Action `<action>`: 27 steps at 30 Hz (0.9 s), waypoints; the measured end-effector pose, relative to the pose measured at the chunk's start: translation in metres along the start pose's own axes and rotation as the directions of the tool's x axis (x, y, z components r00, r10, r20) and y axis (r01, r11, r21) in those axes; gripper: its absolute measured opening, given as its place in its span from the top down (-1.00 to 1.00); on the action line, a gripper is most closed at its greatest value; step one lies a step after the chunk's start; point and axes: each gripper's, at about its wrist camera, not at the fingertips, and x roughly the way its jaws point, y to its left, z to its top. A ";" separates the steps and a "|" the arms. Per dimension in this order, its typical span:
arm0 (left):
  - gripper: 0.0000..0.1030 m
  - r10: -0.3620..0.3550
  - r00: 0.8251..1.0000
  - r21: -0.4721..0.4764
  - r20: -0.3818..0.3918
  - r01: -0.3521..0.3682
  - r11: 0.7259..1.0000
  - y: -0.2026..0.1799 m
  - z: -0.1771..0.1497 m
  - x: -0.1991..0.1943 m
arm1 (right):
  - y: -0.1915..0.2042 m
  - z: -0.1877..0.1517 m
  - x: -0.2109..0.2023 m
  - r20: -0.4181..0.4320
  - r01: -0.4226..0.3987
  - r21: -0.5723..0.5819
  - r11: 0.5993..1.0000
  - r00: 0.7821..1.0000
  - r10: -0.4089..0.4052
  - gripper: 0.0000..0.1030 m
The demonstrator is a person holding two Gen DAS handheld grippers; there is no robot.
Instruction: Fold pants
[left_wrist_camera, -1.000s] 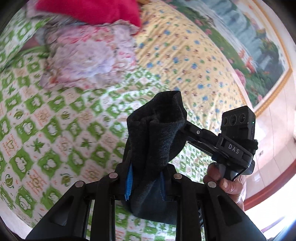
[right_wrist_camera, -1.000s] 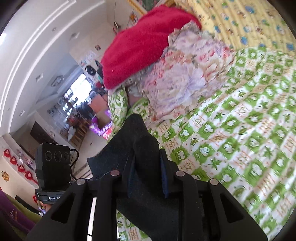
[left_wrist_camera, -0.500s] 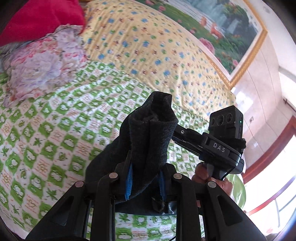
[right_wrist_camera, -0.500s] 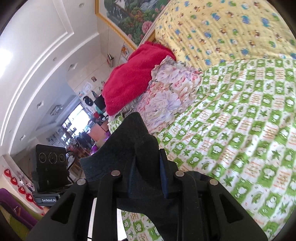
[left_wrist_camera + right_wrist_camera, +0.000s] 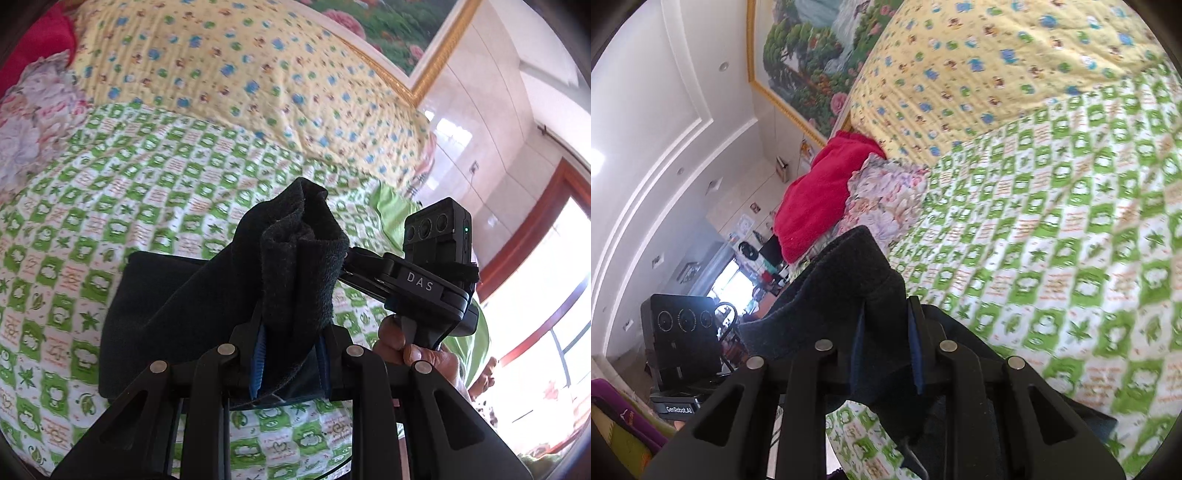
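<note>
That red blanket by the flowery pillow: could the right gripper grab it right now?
Probably not: the right gripper is shut on the dark pants, as is the left gripper, and the red blanket lies well beyond it.

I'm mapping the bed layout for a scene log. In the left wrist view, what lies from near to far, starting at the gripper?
Left gripper shut on the dark fleece pants → green-and-white checked bedsheet → yellow quilt with blue prints → gold-framed flower painting on the wall.
</note>
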 end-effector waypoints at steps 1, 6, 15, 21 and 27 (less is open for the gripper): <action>0.55 0.001 1.000 0.014 -0.012 -0.001 1.000 -0.006 -0.002 0.005 | -0.004 -0.003 -0.007 0.008 0.006 0.008 1.000 1.000 -0.006 0.55; 0.55 0.007 0.998 0.057 -0.070 -0.003 0.998 -0.025 -0.013 0.028 | -0.026 -0.015 -0.029 0.041 0.030 0.052 0.998 0.999 -0.033 0.67; 0.55 0.032 0.984 0.095 -0.172 -0.016 0.995 -0.039 -0.035 0.069 | -0.056 -0.031 -0.065 0.107 0.032 0.160 0.987 0.993 -0.050 0.96; 0.55 0.055 0.973 0.147 -0.222 -0.023 0.989 -0.051 -0.051 0.091 | -0.064 -0.047 -0.082 0.120 0.068 0.217 0.974 0.988 -0.096 0.95; 0.55 0.054 0.971 0.143 -0.235 -0.020 0.990 -0.049 -0.057 0.098 | -0.072 -0.058 -0.085 0.086 0.173 0.251 0.952 0.976 -0.200 -0.05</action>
